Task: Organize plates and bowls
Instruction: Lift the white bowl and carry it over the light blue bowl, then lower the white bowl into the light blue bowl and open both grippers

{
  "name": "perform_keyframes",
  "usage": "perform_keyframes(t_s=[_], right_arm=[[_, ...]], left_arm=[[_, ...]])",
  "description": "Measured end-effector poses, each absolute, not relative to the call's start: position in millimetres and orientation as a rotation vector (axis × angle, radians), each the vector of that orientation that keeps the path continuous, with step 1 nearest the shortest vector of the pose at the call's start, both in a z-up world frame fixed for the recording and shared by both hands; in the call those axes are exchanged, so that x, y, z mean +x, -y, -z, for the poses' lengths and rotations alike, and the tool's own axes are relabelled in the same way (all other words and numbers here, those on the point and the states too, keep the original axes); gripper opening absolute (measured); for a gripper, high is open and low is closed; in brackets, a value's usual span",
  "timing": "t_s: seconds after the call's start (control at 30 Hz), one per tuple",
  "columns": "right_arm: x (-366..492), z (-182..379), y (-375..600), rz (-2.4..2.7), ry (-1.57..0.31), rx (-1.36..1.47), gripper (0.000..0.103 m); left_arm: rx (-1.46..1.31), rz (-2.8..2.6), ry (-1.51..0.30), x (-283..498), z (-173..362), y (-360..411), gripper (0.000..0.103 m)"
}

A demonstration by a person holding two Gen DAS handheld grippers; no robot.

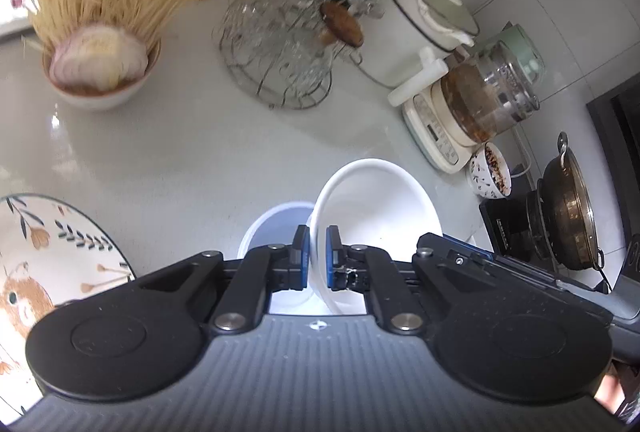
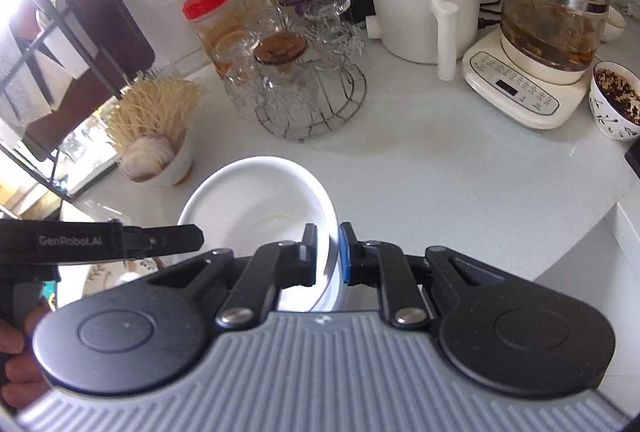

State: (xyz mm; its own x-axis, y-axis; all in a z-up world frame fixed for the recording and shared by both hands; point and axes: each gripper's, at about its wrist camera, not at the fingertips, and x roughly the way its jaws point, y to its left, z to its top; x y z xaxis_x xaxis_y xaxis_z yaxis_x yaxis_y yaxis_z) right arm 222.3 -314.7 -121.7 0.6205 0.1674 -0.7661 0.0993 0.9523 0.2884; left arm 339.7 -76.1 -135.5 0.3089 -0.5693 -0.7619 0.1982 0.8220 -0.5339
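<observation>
The left gripper (image 1: 318,258) has its blue-padded fingers pinched on the rim of a plain white ceramic bowl (image 1: 380,203), one pad inside the wall and one outside, so the bowl hangs tilted with its mouth turned toward the camera. Just beneath and to the left of it sits a second white bowl (image 1: 272,228), upright on the counter; holding by the rim looks like a way to carry the lifted bowl over for nesting into that one.

The right gripper (image 2: 329,256) is likewise clamped on the rim of a tilted white bowl (image 2: 256,207), and the left gripper's black body (image 2: 120,240) reaches in from the left edge of the right wrist view. Whether both grippers share one bowl cannot be told for certain.

A round plate painted with leaves and a brown animal (image 1: 48,264) lies flat at the lower left, near the bowls, probably waiting its turn.

The pale grey glossy countertop (image 1: 200,151) carries much clutter further back: a white bowl holding a cut onion and dry noodles (image 1: 98,71), a wire rack of glass cups (image 1: 280,43), a white electric pot (image 2: 424,3), a glass kettle on a cream base (image 2: 552,19), and a small patterned bowl of dark flakes (image 2: 614,99). White tiled walls rise behind.
</observation>
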Motion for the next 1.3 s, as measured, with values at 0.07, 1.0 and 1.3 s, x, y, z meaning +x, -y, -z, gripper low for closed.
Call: perform_keyframes(t_s=[0.07, 1.0, 1.3], right_arm=[[222, 126, 313, -0.042, -0.915, 0.319, 0.015], [247, 170, 298, -0.062, -1.025, 0.270, 0.016], [250, 171, 307, -0.054, -1.016, 0.330, 0.016]], left_arm=[[-0.363, 0.514, -1.166, 339, 142, 75, 0.007], [-0.200, 0.448, -1.210, 347, 180, 90, 0.008], [-0.199, 0.466, -1.245, 349, 186, 90, 0.034]])
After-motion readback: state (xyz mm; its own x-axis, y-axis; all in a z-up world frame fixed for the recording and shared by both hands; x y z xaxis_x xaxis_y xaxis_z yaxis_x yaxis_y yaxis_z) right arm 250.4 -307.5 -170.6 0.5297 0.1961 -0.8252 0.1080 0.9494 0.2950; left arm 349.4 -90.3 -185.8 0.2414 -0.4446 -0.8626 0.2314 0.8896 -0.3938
